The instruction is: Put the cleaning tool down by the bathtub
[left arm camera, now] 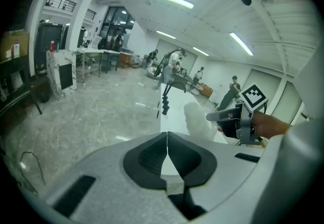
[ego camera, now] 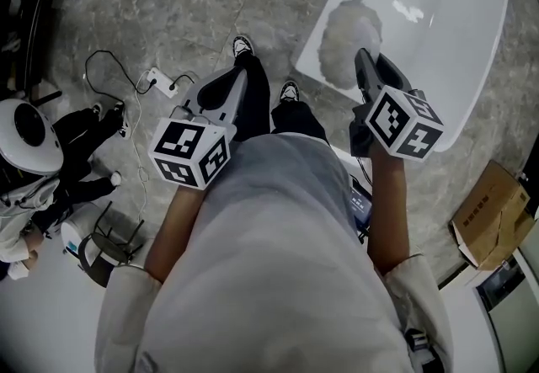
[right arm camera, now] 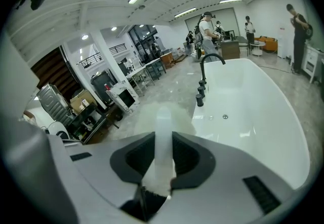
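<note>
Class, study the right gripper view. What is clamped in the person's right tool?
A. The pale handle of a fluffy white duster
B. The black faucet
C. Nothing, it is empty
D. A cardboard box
A: in the right gripper view the right tool is closed on the pale handle of the duster, and the head view shows its fluffy head at the near edge of the bathtub.

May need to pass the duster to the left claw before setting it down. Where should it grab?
The slim, stiff handle, on the short stretch between the right claw and the fluffy head; the head is soft and would likely squash. Bring the left claw, now shut, in from the left, jaws opened across the handle.
</note>
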